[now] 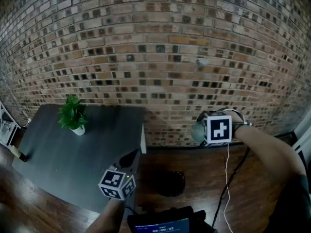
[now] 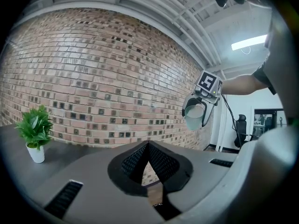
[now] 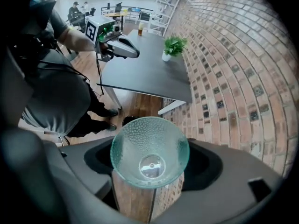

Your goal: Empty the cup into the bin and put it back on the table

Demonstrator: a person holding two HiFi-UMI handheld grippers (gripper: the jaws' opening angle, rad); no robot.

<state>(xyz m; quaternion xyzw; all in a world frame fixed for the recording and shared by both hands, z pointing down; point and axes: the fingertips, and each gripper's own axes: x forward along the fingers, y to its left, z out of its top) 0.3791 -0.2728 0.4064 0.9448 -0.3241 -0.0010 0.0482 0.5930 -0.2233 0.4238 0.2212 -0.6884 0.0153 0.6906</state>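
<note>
Half the job looked done, judging by the cup point(image 3: 140, 141): the right gripper point(image 3: 152, 161) had its jaws clamped on the sides of the clear, dimpled glass, and that gripper's own view looked straight down into the mouth, where only a glint sat on the bare base and no contents showed. What seemed left was to carry it over to the table point(image 1: 63, 154), set it down and let go. The cup hung in mid-air in front of the brick wall point(image 1: 146, 42), off the table's right end and over the floor. The head view gave the layout that the close view lacked: the black bin point(image 1: 170, 183) on the floor between the two grippers, and the dark tabletop with a small plant point(image 1: 73, 114) on it; there the cup was only a pale patch beside the marker cube. The left gripper view caught it side-on, mouth uppermost and slightly tilted. The left gripper point(image 2: 148, 144) hovered level over the table edge, its jaw tips pressed together on nothing.
</note>
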